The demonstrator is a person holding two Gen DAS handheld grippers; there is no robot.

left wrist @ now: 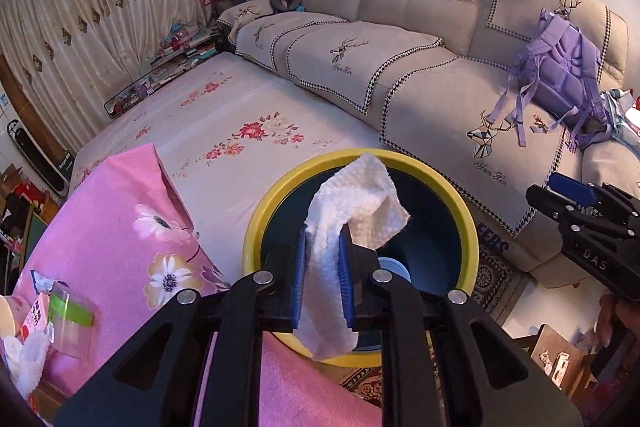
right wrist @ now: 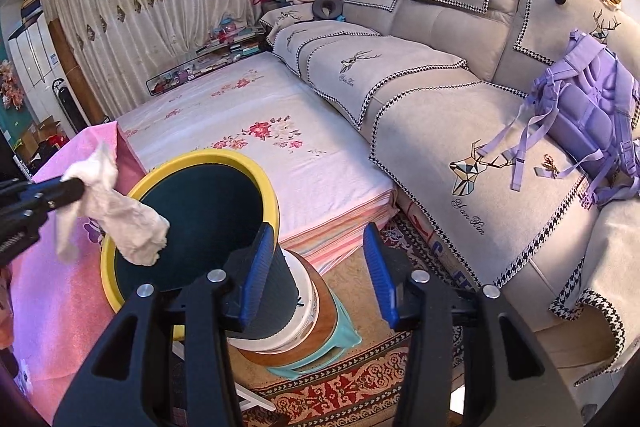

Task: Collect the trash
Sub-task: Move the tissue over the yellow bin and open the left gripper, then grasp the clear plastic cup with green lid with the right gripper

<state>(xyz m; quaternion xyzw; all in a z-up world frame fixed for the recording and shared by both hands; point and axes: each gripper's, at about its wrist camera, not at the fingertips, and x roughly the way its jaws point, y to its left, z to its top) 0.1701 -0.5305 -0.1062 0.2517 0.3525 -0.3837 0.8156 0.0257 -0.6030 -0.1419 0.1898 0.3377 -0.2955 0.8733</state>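
My left gripper is shut on a crumpled white paper towel and holds it over the mouth of a dark bin with a yellow rim. In the right wrist view the left gripper comes in from the left with the towel hanging over the bin's yellow rim. My right gripper is open and empty, just right of the bin; it shows at the right edge of the left wrist view. More trash lies at lower left: a clear plastic cup, a small carton, a white wad.
The bin stands on stacked stools on a patterned rug. A pink floral cloth covers the surface at left. A floral mattress lies behind the bin. A beige sofa with a purple backpack fills the right.
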